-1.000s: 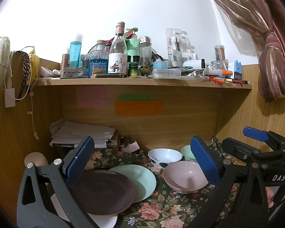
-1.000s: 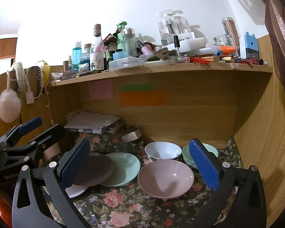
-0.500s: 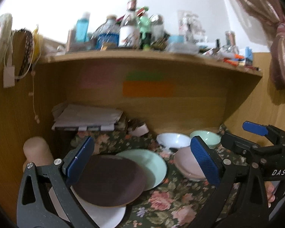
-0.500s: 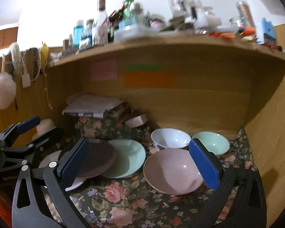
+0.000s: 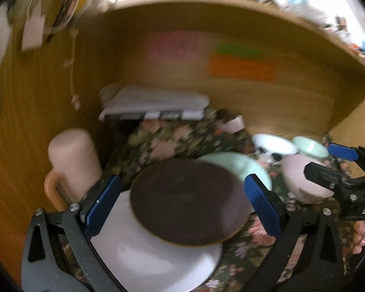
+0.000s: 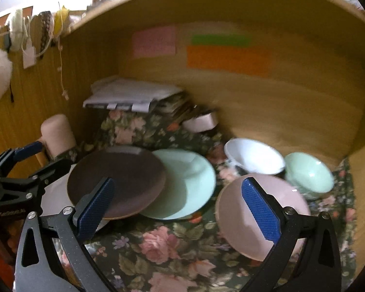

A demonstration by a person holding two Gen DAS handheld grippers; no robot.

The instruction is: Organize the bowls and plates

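Three plates overlap on the floral cloth: a dark brown plate (image 5: 187, 202) (image 6: 117, 180) lies over a white plate (image 5: 153, 255) and partly over a mint green plate (image 6: 182, 182) (image 5: 233, 165). Right of them stand a pink bowl (image 6: 257, 214) (image 5: 301, 177), a white bowl (image 6: 253, 155) (image 5: 274, 143) and a mint bowl (image 6: 308, 175) (image 5: 308, 146). My left gripper (image 5: 182, 206) is open, low over the brown plate, its pads on either side of it. My right gripper (image 6: 177, 209) is open, its right pad in front of the pink bowl.
A pale pink cylinder (image 5: 73, 160) stands at the left wall. A stack of papers (image 6: 131, 95) and a tape roll (image 6: 202, 121) lie at the back of the wooden alcove. Wood walls close in left, back and right.
Both grippers have tilted down and moved closer to the dishes. The upper shelf has slid out of view; the plates and pink bowl now fill the lower frames. Nothing was grasped.
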